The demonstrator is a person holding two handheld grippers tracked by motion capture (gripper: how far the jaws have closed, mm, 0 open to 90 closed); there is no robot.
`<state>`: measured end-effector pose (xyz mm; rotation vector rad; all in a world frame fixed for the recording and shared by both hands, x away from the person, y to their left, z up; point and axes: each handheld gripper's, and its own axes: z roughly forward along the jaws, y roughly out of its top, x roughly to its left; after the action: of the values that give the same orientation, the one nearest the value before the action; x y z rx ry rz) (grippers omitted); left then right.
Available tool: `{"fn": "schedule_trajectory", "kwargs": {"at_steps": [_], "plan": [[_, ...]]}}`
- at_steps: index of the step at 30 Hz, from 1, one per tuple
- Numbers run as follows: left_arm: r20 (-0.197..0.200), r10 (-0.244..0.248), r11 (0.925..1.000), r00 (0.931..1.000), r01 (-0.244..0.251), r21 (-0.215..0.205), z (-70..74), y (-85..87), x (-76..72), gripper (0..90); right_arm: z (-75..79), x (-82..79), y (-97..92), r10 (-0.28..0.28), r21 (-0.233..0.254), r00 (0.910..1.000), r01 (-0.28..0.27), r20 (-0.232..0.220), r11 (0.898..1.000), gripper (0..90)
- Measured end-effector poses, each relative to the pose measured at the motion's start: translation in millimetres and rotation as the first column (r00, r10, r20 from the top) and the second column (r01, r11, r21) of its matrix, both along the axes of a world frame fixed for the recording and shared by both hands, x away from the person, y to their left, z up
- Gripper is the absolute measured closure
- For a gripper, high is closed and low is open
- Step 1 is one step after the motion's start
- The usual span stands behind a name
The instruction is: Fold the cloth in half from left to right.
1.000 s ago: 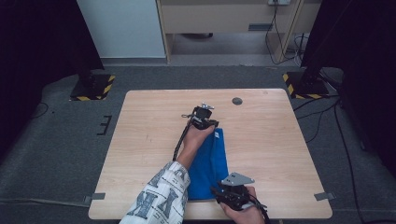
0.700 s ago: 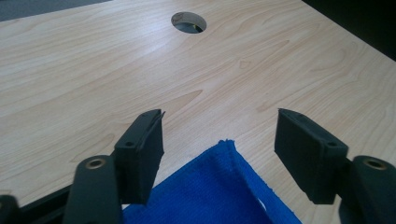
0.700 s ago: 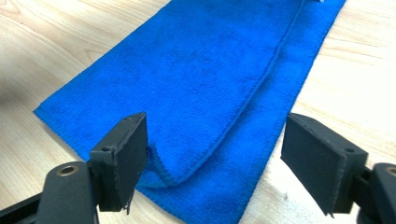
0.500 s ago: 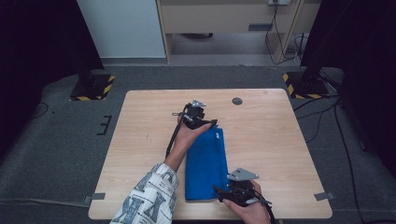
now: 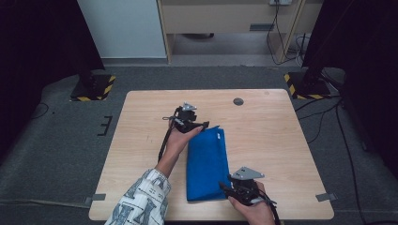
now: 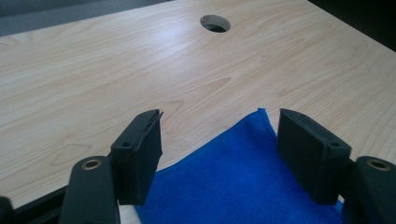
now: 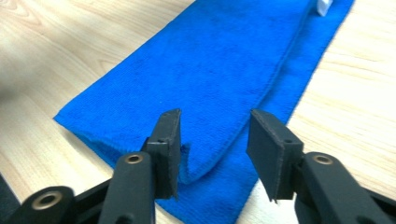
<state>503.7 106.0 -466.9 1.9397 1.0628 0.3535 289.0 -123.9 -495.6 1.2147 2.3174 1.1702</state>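
A blue cloth (image 5: 206, 164) lies folded in a long strip on the wooden table (image 5: 141, 140). It sits between the 2 grippers.

The left gripper (image 5: 192, 125) is at the far end of the cloth. Its 2 jaws are apart. In the left gripper view (image 6: 217, 144) the cloth's far corner lies under the gap between the jaws, and the pads do not press on it. The corner comes to a point just ahead of the right jaw. Past that point there is only bare wood, wide and flat, all the way to a small round hole (image 6: 215, 23) in the table. To the left of this gripper the wood is bare too.

The right gripper (image 5: 231, 187) is at the near end of the cloth, close to the table's near edge. Its jaws have just been closing, but there is a gap between them. In the right gripper view (image 7: 215, 140) a folded edge of the cloth rises a little between the jaws, just beside the left one. I cannot tell if it touches that jaw. A small white tag (image 7: 323, 5) shows at the cloth's far end. Bare wood lies on both sides of the strip.
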Motion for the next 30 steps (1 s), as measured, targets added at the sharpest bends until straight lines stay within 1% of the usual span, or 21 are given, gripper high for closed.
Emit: {"fn": "schedule_trajectory", "kwargs": {"at_steps": [1, 2, 4, 8, 11, 13, 15, 16, 17, 19, 20, 22, 23, 24, 26, 28, 29, 30], "plan": [[0.003, -0.001, 1.0, 1.0, 0.001, -0.001, 0.3, 2.5, -2.2, 30.8, 0.4, 0.5, -0.9, -0.003, 0.0, 1.0, 0.003, 0.009, 1.0, 57.4], [0.006, 0.0, 1.0, 1.0, 0.001, -0.002, 0.4, 5.0, -4.6, 30.9, 1.4, 0.6, -2.0, -0.005, 0.003, 1.0, 0.005, 0.004, 1.0, 57.4], [0.014, 0.002, 1.0, 0.9999, -0.002, -0.002, 0.4, 9.8, -9.4, 31.3, 3.4, 0.7, -5.2, -0.005, 0.001, 0.9998, 0.005, 0.019, 1.0, 57.4], [0.025, 0.005, 1.0, 0.9997, -0.005, 0.0, -0.9, 20.5, -21.9, 31.9, 7.1, -0.3, -13.0, -0.021, 0.014, 0.9996, 0.021, 0.019, 1.0, 57.2], [0.033, 0.001, 0.9999, 0.9995, -0.001, -0.01, -2.2, 27.7, -31.8, 31.9, 7.0, 0.2, -16.0, -0.024, 0.024, 0.9996, 0.023, 0.013, 0.999, 56.8], [0.031, -0.005, 0.9998, 0.9995, 0.006, -0.018, -4.0, 31.9, -39.8, 31.9, 6.9, -0.2, -16.3, -0.013, 0.018, 0.9999, 0.013, 0.005, 1.0, 54.2], [0.029, -0.017, 0.9998, 0.9994, 0.018, -0.011, -8.1, 34.4, -49.3, 31.6, 7.0, 0.2, -16.7, -0.012, 0.023, 0.9999, 0.012, 0.0, 1.0, 50.0], [0.028, -0.023, 0.9997, 0.9994, 0.023, -0.011, -11.1, 35.3, -54.2, 31.8, 6.5, 2.1, -17.3, -0.017, 0.023, 0.9998, 0.016, 0.009, 1.0, 48.7], [0.02, -0.027, 0.9996, 0.9994, 0.028, -0.007, -15.0, 36.5, -59.7, 31.7, 6.2, 3.8, -17.5, -0.023, 0.03, 0.9997, 0.023, 0.009, 0.999, 47.4], [0.013, -0.035, 0.9994, 0.9993, 0.035, 0.002, -19.2, 37.2, -66.3, 31.6, 5.5, 7.9, -18.0, -0.029, 0.03, 0.9995, 0.028, 0.015, 0.999, 45.2], [0.011, -0.038, 0.9992, 0.9992, 0.038, 0.015, -20.5, 37.8, -70.1, 31.4, 5.5, 9.7, -17.9, -0.03, 0.033, 0.9994, 0.03, 0.014, 0.999, 44.4], [0.01, -0.04, 0.9991, 0.9991, 0.04, 0.012, -23.2, 40.5, -78.1, 30.9, 6.0, 12.8, -17.6, -0.033, 0.04, 0.9994, 0.032, 0.015, 0.999, 43.2], [0.009, -0.044, 0.9989, 0.999, 0.044, 0.018, -24.9, 41.8, -82.0, 30.8, 6.3, 14.5, -17.2, -0.029, 0.043, 0.9994, 0.028, 0.02, 0.999, 42.8], [0.007, -0.05, 0.9983, 0.9987, 0.049, 0.03, -26.3, 43.1, -84.6, 30.7, 6.3, 15.8, -16.8, -0.03, 0.041, 0.9993, 0.029, 0.021, 0.999, 42.3], [-0.011, -0.053, 0.9978, 0.9985, 0.053, 0.039, -32.1, 45.5, -90.9, 30.6, 5.9, 19.5, -17.0, -0.028, 0.046, 0.9993, 0.027, 0.024, 0.999, 41.9], [-0.024, -0.058, 0.9961, 0.998, 0.06, 0.065, -38.3, 46.0, -95.6, 30.7, 5.8, 23.2, -17.7, -0.031, 0.049, 0.9992, 0.03, 0.024, 0.998, 41.4], [-0.028, -0.061, 0.9943, 0.9977, 0.063, 0.086, -41.8, 45.5, -97.6, 30.8, 6.2, 24.0, -17.9, -0.031, 0.05, 0.9992, 0.03, 0.025, 0.998, 41.4], [-0.028, -0.061, 0.9943, 0.9977, 0.063, 0.086, -41.8, 45.5, -97.6, 31.0, 6.2, 24.0, -17.9, -0.031, 0.05, 0.9992, 0.03, 0.025, 0.998, 41.4]]}}
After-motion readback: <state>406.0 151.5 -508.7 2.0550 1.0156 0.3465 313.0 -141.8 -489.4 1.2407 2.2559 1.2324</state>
